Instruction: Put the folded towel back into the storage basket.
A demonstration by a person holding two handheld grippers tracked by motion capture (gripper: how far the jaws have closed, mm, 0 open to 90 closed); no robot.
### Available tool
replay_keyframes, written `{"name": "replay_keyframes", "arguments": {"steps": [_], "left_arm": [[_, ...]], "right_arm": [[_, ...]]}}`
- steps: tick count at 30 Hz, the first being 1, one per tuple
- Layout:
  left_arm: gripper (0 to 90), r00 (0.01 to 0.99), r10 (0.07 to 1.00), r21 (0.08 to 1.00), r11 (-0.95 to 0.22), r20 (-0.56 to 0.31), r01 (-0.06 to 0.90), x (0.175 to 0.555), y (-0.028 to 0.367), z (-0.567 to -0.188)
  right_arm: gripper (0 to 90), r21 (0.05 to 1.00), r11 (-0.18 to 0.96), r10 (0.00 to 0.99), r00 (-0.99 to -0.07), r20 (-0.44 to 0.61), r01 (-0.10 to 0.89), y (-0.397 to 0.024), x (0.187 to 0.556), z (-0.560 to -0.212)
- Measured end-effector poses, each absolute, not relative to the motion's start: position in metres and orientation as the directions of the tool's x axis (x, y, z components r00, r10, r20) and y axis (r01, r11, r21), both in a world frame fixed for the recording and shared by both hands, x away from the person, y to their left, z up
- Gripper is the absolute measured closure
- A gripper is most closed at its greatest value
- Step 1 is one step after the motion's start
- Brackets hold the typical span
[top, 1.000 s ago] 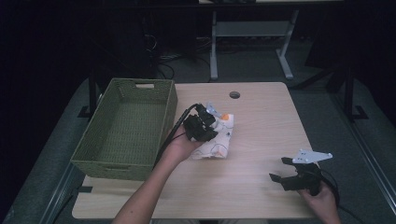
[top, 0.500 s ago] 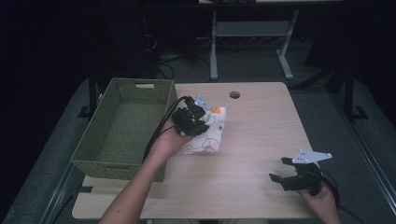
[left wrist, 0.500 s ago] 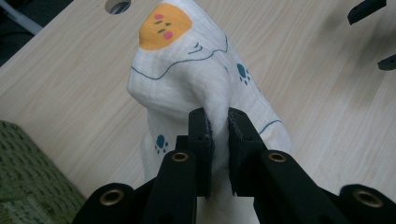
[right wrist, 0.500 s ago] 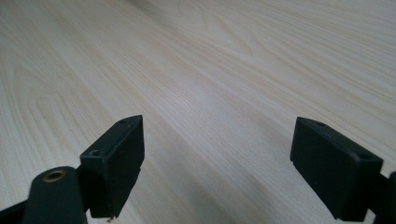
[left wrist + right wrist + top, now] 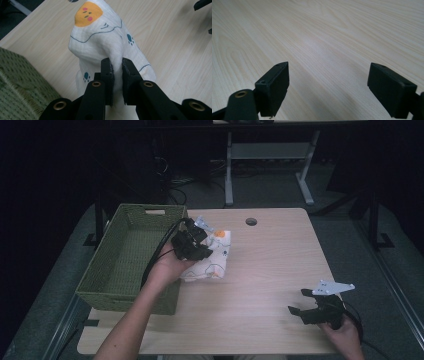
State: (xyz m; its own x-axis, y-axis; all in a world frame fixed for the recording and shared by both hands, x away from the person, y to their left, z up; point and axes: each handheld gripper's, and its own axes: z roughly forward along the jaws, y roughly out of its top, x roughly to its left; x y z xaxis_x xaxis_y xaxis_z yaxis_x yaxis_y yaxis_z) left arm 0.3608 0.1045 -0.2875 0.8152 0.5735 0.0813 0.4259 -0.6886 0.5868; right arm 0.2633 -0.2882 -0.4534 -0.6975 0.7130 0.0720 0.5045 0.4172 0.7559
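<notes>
A white cloth printed with an orange face and blue paw marks hangs from my left gripper, just right of the green woven basket. In the left gripper view the two jaws are shut on a fold of the cloth, and the rest drapes down toward the table. My left gripper pinches the fabric near its upper edge. My right gripper rests low at the table's front right, open, with bare wood between its fingers.
The light wooden table has a round cable hole at its far edge. The basket stands on the left side with its rim close to the cloth. A desk frame stands on the floor beyond the table.
My left gripper has carried the cloth leftward and a little away, closer to the basket's right rim. The right gripper has stayed where it was.
</notes>
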Motion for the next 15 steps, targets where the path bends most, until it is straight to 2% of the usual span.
{"name": "replay_keyframes", "arguments": {"steps": [15], "left_arm": [[81.5, 0.788, 0.61, 0.585, -0.671, 0.087, 0.455, 0.364, 0.133, -0.274]], "right_arm": [[17.3, 0.753, 0.422, 0.713, -0.698, 0.068, 0.504, -0.287, 0.264, -0.454]]}}
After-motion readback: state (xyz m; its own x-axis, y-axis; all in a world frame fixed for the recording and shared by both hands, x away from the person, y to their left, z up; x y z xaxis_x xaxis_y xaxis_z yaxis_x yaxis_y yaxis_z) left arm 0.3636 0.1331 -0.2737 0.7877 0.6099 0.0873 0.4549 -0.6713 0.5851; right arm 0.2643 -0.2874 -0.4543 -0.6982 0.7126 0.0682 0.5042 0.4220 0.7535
